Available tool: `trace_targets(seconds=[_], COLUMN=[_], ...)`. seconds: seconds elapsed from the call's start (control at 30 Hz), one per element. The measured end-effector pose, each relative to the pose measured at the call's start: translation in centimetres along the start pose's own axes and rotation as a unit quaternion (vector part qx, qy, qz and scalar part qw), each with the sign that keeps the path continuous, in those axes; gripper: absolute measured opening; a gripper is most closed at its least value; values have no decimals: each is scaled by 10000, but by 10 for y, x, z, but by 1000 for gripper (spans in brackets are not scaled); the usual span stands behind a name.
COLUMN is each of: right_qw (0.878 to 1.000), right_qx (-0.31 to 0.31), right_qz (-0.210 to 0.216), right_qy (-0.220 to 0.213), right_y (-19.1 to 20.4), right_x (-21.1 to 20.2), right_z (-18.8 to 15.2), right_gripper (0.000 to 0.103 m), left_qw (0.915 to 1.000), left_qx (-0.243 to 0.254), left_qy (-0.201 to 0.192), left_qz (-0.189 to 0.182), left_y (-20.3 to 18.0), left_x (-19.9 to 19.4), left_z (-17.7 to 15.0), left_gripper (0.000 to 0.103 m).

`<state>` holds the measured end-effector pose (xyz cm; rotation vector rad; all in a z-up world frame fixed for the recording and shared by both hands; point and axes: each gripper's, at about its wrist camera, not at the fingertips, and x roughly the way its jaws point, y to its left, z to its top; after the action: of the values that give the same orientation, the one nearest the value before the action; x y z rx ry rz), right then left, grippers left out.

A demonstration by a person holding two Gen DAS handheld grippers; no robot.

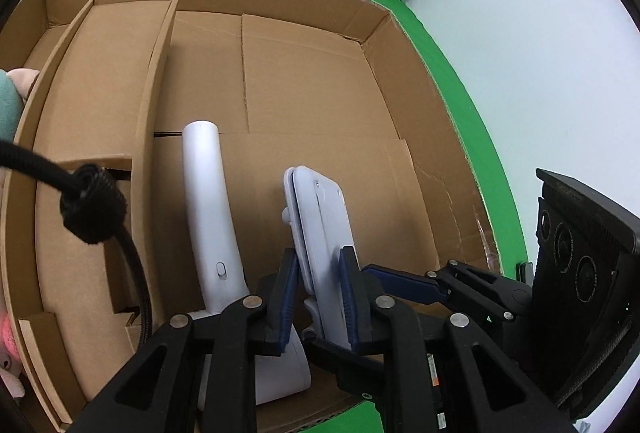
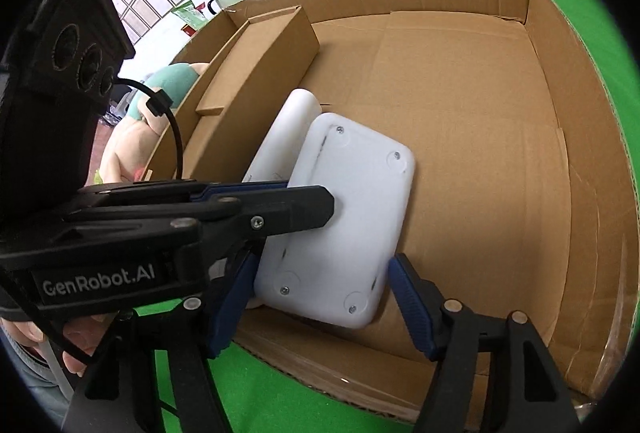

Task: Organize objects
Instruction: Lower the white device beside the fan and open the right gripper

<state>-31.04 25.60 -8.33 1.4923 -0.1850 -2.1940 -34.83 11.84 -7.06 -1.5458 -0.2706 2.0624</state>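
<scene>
The left hand-held gripper (image 1: 319, 297) is clamped across the thin edges of a flat white device (image 1: 320, 229), its blue pads pressing on both sides. The right hand-held gripper (image 2: 320, 303) stands apart, its jaws straddling the wider end of the same device (image 2: 340, 225); the left pad looks to be touching or nearly touching the casing, while the right pad sits just clear of it, so this side does not yet grip.

The device, underside with screws and round feet facing the right camera, is tilted over the floor of a large shallow cardboard box (image 1: 320, 81), near its front wall. It is joined or leaning against a curved white handle (image 1: 208, 201), whose rounded base lies under the left jaws. A narrow cardboard tray (image 1: 100, 105) stands along the box's left side, a soft toy (image 2: 160, 89) beyond it, all on a green surface (image 2: 280, 393).

The step looks like setting the device down inside the box. To do it well, keep the left grip firm, lower until the bottom edge rests flat on the cardboard, and steady the wide end with the right jaws so it does not tip. Release only once it sits settled, clear of the tray wall.
</scene>
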Motion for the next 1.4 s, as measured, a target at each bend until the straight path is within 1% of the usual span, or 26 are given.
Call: trace_targets(seconds=[0.1, 0.17, 0.23, 0.3, 0.4, 0.47, 0.57, 0.6, 0.67, 0.7, 0.77, 0.8, 0.83, 0.87, 0.9, 0.93, 0.97, 1.0, 1.07, 1.13, 1.23, 1.3, 1.4], right_qw=[9999, 9999, 9998, 9997, 9995, 9997, 9998, 9997, 9997, 9996, 9975, 9949, 9913, 9854, 9802, 9763, 9754, 9780, 9845, 9876, 9929, 9962, 9982], right_qx=[-18, -23, 31, 68, 114, 151, 193, 212, 193, 134, -35, -136, -229, -327, -396, -448, -441, -360, -106, 78, 359, 424, 370], right_qz=[98, 122, 184, 225, 287, 185, -32, -42, -75, -169, -518, -734, -945, -1214, -1426, -1594, -1664, -1597, -1311, -1126, -900, -646, -459], right_qy=[97, 83, 77, 27, -11, -35, -71, -69, -109, -191, -489, -684, -888, -1151, -1318, -1394, -1376, -1296, -1163, -1091, -687, -409, -130], right_y=[0, 0, -1, -3, -5, -7, -10, -11, -9, -6, 4, 9, 14, 20, 23, 25, 25, 22, 15, 8, -4, -7, -4], right_x=[0, -2, -4, -6, -9, -9, -5, -2, -2, -4, -14, -21, -28, -36, -40, -42, -42, -40, -38, -36, -20, -11, -1], right_z=[-1, -2, -2, -3, -3, -2, 0, 3, 1, 0, -5, -10, -14, -20, -23, -24, -24, -20, -10, 2, 21, 28, 29], right_gripper=[69, 69, 69, 69, 69, 69, 69, 69, 69, 69, 69, 71, 82, 86, 88, 88, 88, 88, 88, 88, 88, 87, 82], left_qw=[10000, 10000, 10000, 9998, 9987, 9981, 9984, 9983, 9972, 9963, 9938, 9925, 9903, 9887, 9859, 9831, 9810, 9803, 9796, 9796, 9794, 9792, 9800], left_qx=[5, -2, 31, 117, 286, 327, 233, 223, 252, 284, 364, 386, 403, 397, 370, 343, 320, 313, 317, 325, 321, 282, 217], left_qy=[50, 16, -43, -95, -305, -411, -483, -516, -650, -733, -936, -1033, -1183, -1281, -1441, -1589, -1703, -1744, -1764, -1737, -1727, -1754, -1727], left_qz=[-17, -4, 63, 136, 287, 330, 193, 176, 277, 353, 477, 522, 611, 676, 771, 840, 871, 874, 906, 954, 994, 979, 961], left_y=[1, 1, 1, 0, -1, 1, 7, 8, 9, 9, 8, 8, 7, 8, 7, 8, 7, 6, 5, 5, 7, 10, 14], left_x=[0, -5, -13, -22, -41, -52, -65, -69, -77, -81, -90, -93, -99, -102, -106, -111, -115, -116, -119, -121, -124, -124, -123], left_z=[2, 1, -1, -3, -9, -13, -22, -25, -34, -37, -46, -48, -53, -57, -61, -66, -71, -74, -81, -87, -93, -96, -100], left_gripper=[18, 19, 19, 25, 26, 26, 26, 26, 26, 26, 26, 30, 35, 47, 57, 61, 64, 64, 64, 64, 64, 64, 64])
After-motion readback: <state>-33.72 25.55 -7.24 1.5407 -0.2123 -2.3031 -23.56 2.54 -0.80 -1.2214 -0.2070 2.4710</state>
